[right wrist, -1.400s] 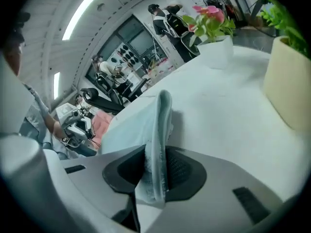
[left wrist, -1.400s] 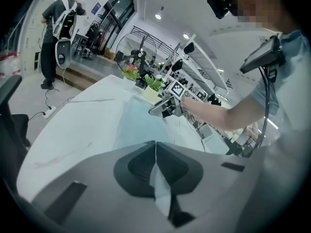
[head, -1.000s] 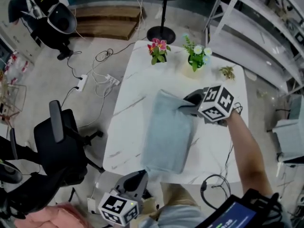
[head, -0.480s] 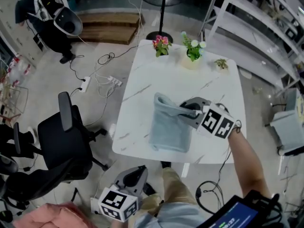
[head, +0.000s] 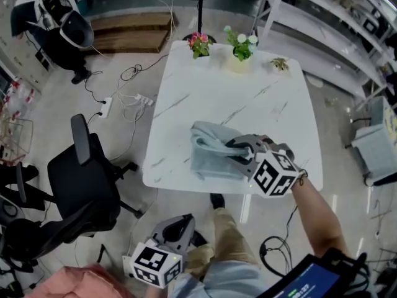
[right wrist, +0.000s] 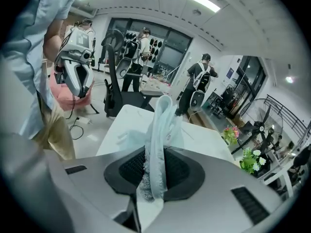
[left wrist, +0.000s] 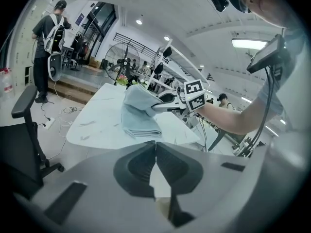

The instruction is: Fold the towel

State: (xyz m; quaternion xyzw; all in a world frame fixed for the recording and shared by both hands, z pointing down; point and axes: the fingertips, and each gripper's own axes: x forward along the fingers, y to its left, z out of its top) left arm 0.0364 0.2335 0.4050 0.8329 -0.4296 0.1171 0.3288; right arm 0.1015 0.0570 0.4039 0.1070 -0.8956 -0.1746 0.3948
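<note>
The right gripper (head: 237, 149) was clenched on the towel (head: 208, 157): in the right gripper view a bunched, pale blue fold stood squeezed between the two dark pads, filling the gap from the jaws' root up past their tips. Those jaws had just eased a little wider, with the cloth between them and pressed on both sides. Beyond the tips the fold rose in a narrow upright ridge, and the rest of the towel spread out ahead of and below the jaws onto the white table (head: 248, 98). In the head view the lifted edge hung from the right jaws while the bulk lay flat just to their left, near the table's front edge, in stacked layers. The left gripper (left wrist: 155, 152) was pressed together with nothing between its jaws – they met in one thin line. The towel lay well ahead of these jaws, above their tips in the left gripper view and apart from them – off past the table's edge.
</note>
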